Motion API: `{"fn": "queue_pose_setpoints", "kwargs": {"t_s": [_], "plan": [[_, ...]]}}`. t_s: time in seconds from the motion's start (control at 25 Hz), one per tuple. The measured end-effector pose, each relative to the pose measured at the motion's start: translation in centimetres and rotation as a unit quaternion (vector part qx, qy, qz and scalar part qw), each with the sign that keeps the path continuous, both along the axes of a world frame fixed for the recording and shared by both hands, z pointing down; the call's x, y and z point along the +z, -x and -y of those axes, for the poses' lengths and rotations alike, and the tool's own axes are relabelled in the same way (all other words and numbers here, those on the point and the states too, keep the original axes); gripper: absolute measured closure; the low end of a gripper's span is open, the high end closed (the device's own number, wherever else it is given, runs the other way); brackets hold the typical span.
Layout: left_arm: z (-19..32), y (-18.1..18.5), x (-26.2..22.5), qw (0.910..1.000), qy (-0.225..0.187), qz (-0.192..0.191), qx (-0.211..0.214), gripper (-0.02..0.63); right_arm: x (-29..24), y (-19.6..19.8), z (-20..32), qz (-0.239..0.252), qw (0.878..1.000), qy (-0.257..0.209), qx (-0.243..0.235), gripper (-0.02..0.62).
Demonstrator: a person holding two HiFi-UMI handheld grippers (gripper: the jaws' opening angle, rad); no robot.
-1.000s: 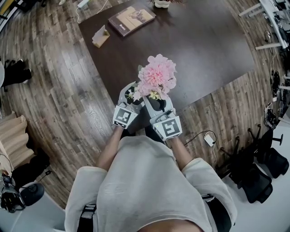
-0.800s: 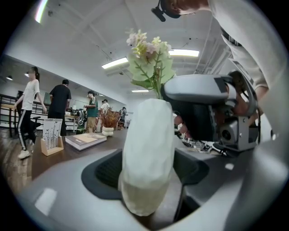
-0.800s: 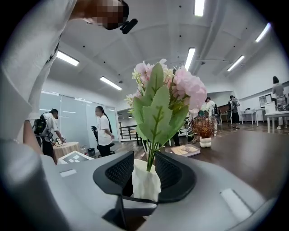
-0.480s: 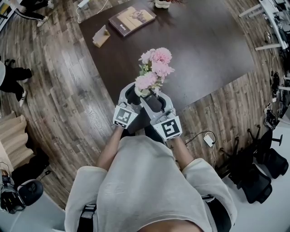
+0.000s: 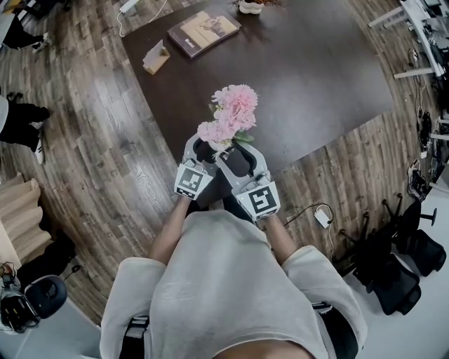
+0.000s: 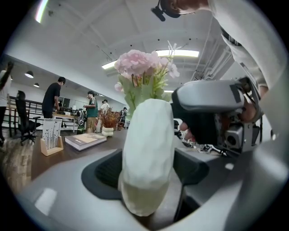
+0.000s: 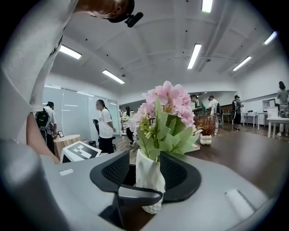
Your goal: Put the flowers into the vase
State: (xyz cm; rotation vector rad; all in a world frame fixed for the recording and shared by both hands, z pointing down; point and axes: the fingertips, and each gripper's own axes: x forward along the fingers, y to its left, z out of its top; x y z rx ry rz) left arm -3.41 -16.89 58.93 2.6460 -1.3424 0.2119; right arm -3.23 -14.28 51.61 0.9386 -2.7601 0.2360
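Note:
Pink flowers [image 5: 231, 112] with green leaves stand in a white, faceted vase [image 6: 149, 135], which lifts them above the near edge of the table. My left gripper [image 5: 202, 148] is shut on the vase's body, one dark pad [image 6: 104, 169] on each side. My right gripper [image 5: 235, 153] is close beside it on the right. Its jaws are opening. In the right gripper view the vase [image 7: 147, 189] and leaves [image 7: 165, 131] show between the pads [image 7: 180, 173], which do not press on them. In the head view the blooms hide most of the vase.
The dark brown table [image 5: 316, 77] holds a book [image 5: 203, 29], a small card stand [image 5: 156, 56] and a pale pot [image 5: 250, 5] at its far edge. Wood floor surrounds it, with a cable and plug [image 5: 324, 214] and office chairs [image 5: 400, 273] at the right. People stand in the background.
The pink bunch has turned and settled a little lower over the grippers, and its heads now sit more to the left. Both grippers have hardly moved.

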Motion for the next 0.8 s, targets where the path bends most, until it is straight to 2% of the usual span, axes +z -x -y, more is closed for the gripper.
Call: {"fn": "queue_pose_setpoints", "kwargs": {"t_s": [0.12, 0.32, 0.44, 0.8], "plan": [[0.1, 0.1, 0.1, 1.0000, 0.002, 0.001, -0.002, 0.261, 0.3, -0.5, 0.2, 0.008, 1.000, 0.015, 0.022, 0.338], [-0.1, 0.1, 0.0, 1.0000, 0.004, 0.005, 0.000, 0.261, 1.7, -1.1, 0.7, 0.033, 0.996, 0.072, 0.033, 0.257], [-0.2, 0.0, 0.1, 0.9999, 0.007, 0.008, 0.000, 0.261, 1.8, -1.0, 1.1, 0.040, 0.995, 0.086, 0.025, 0.232], [-0.6, -0.1, 0.0, 0.9999, 0.004, 0.011, 0.008, 0.261, 2.4, 0.0, 0.5, 0.028, 0.995, 0.093, -0.002, 0.229]]}}
